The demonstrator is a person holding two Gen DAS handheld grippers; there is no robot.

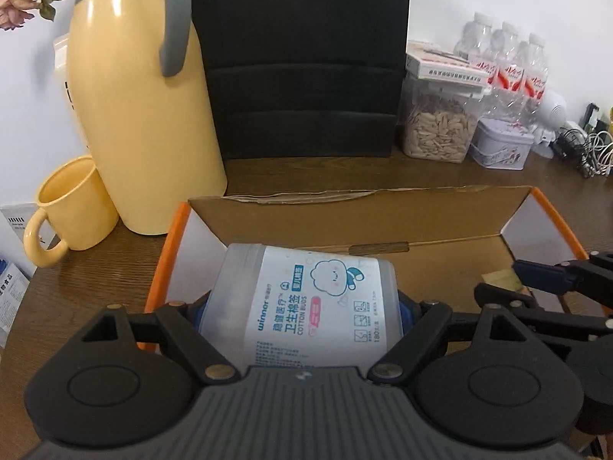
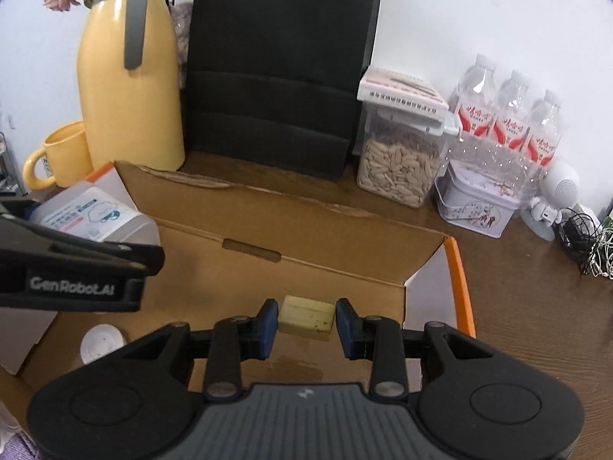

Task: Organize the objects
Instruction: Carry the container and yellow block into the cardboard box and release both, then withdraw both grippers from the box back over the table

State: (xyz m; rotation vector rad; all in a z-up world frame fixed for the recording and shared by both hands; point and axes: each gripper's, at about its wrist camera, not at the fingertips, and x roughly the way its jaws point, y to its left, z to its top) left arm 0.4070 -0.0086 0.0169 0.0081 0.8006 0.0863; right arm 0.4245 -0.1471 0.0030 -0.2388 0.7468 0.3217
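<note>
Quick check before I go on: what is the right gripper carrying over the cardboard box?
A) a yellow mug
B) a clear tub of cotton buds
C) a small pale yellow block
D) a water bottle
C: the right gripper has its jaws closed on the small pale yellow block above the cardboard box; the tub of cotton buds sits in the left gripper.

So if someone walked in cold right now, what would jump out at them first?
Probably the cotton bud box clamped in the left gripper over the left end of the open cardboard box. Next, the small yellowish block between the right gripper's pads above the carton's right half. Behind it, the tall yellow thermos jug with its matching mug dominates the back left.
</note>
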